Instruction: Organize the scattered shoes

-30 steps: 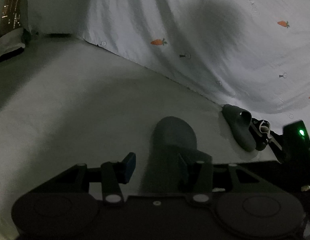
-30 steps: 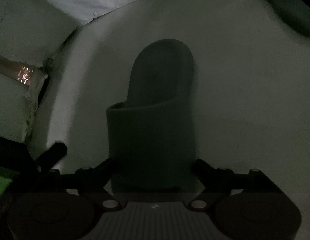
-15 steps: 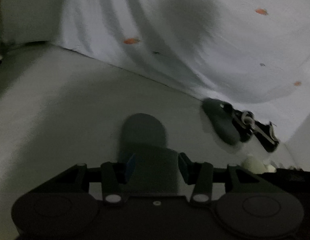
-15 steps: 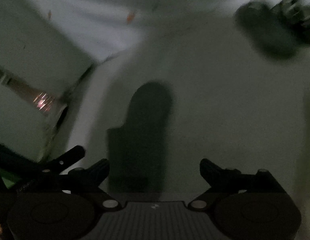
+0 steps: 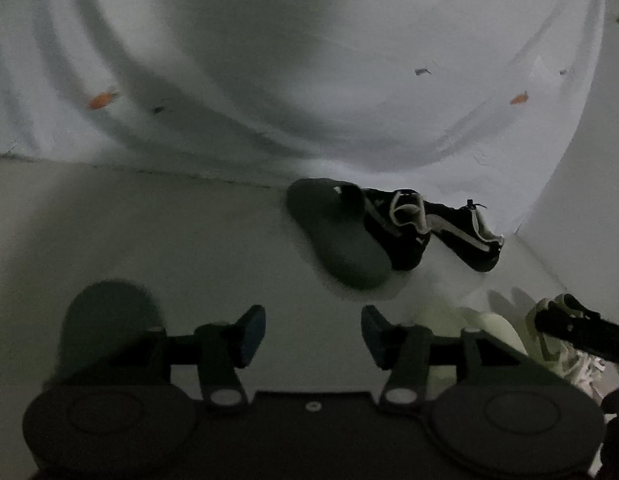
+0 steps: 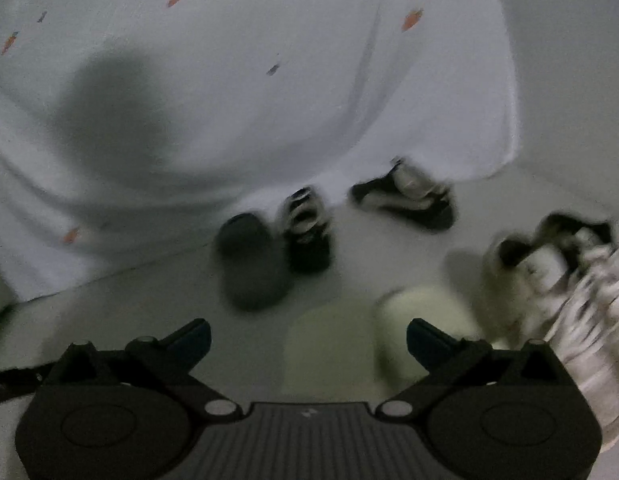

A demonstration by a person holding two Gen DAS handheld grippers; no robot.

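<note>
In the left wrist view a dark grey slipper (image 5: 105, 320) lies on the floor, left of my left gripper (image 5: 311, 332). Its jaws are opening, with nothing between them. Ahead, a second grey slipper (image 5: 337, 236) lies beside two black sneakers (image 5: 397, 228) (image 5: 465, 236). My right gripper (image 6: 309, 338) is open and still opening above a pale slipper (image 6: 329, 344), which shows in the gap without touching the pads. Another pale slipper (image 6: 421, 304) lies just beyond. The blurred right wrist view also shows the grey slipper (image 6: 249, 268) and the black sneakers (image 6: 309, 232) (image 6: 409, 196).
A white sheet with carrot prints (image 5: 309, 80) hangs to the floor behind the shoes. White sneakers (image 6: 549, 264) are heaped at the right, also seen as a white sneaker (image 5: 565, 344). A pale wall (image 5: 589, 160) closes the right side. The floor (image 5: 149, 220) is light grey.
The grey slipper that stood between both grippers now lies free on the floor at the left. Both grippers swung right toward the shoes by the sheet, and the right one opened wider.
</note>
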